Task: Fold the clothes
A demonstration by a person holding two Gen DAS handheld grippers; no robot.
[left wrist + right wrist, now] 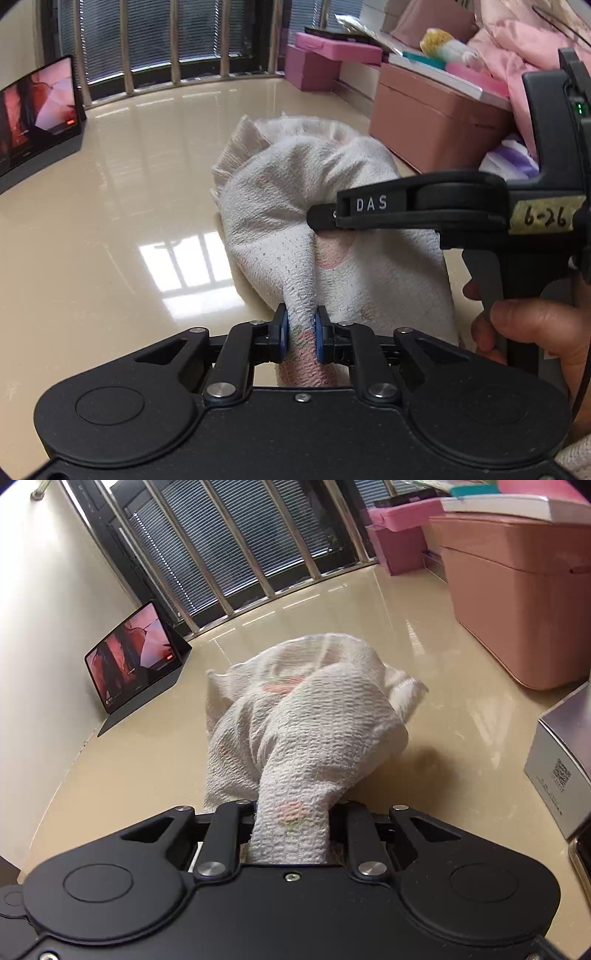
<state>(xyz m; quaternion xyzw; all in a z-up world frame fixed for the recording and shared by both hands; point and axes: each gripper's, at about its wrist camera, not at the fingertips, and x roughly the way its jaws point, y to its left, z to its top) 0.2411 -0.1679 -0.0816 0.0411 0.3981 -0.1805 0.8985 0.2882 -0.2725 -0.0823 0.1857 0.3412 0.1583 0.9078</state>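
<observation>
A white crinkled garment (288, 192) with pink prints lies bunched on the glossy beige floor (110, 229). My left gripper (301, 330) is shut on a gathered end of it, and the blue pads (282, 332) press the cloth from both sides. My right gripper (318, 221) reaches in from the right, held by a person's hand (535, 332), and pinches another fold higher up. In the right wrist view the garment (314, 709) rises into my right gripper (291, 821). A twisted strand of cloth fills the jaws and hides the fingertips.
A tablet (37, 110) (133, 653) stands propped at the left by the wall. A pink storage box (432, 122) (517, 602) sits at the right, with pink bedding (517, 44) behind it. A white carton (561, 764) is at the right edge. Window bars (229, 554) run along the back.
</observation>
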